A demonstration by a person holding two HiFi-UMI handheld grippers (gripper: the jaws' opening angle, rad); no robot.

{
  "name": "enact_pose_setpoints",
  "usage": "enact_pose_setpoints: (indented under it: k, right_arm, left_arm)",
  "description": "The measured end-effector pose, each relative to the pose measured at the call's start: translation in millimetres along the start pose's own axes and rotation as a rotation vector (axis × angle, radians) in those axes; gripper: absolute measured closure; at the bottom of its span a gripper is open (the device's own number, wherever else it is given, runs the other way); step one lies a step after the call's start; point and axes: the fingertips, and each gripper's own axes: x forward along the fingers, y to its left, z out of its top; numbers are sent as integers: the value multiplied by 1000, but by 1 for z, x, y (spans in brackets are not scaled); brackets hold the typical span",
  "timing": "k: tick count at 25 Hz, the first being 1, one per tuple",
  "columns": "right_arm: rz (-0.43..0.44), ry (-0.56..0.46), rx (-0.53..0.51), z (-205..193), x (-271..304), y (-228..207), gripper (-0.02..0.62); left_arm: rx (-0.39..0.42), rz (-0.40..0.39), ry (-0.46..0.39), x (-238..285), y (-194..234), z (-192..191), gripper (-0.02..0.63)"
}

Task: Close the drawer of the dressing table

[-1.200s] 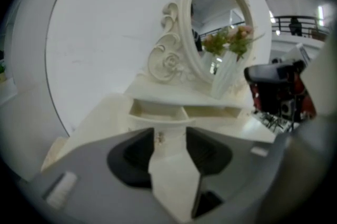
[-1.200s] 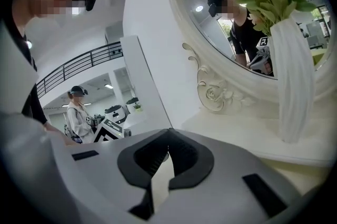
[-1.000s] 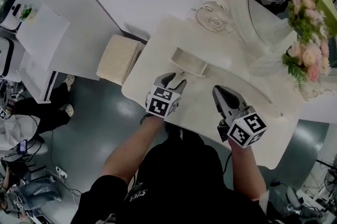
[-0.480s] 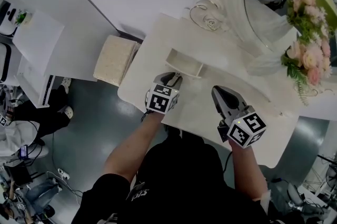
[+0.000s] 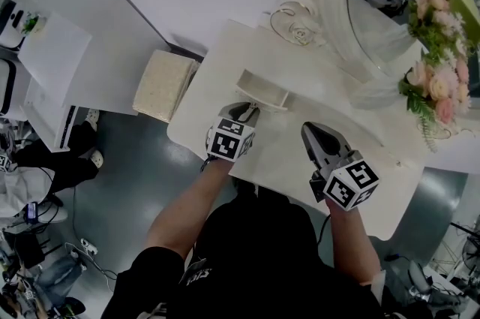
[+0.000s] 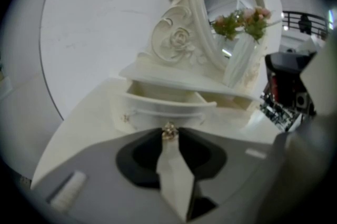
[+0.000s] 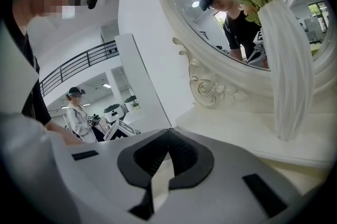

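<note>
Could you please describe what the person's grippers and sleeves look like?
The left gripper and right gripper have grey bodies with black-lined jaws tapering to a point. Each carries a white cube bearing black square markers. The person wears a black short-sleeved T-shirt.

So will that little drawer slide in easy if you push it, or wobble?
Probably easy: the drawer looks small, shallow and empty as far as shows, so likely light. It seems stiff, so it should move in one piece. Pushed off-centre it might twist and jam; its knob sits mid-front.
</note>
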Motion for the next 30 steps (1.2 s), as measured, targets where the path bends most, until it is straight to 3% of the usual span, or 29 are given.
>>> enact_pose_setpoints:
  k: [30]
  right_arm:
    - [-22,-17,27,3,-11,-19,600]
  left_arm:
    - [23,-7,41,31,8,27,505]
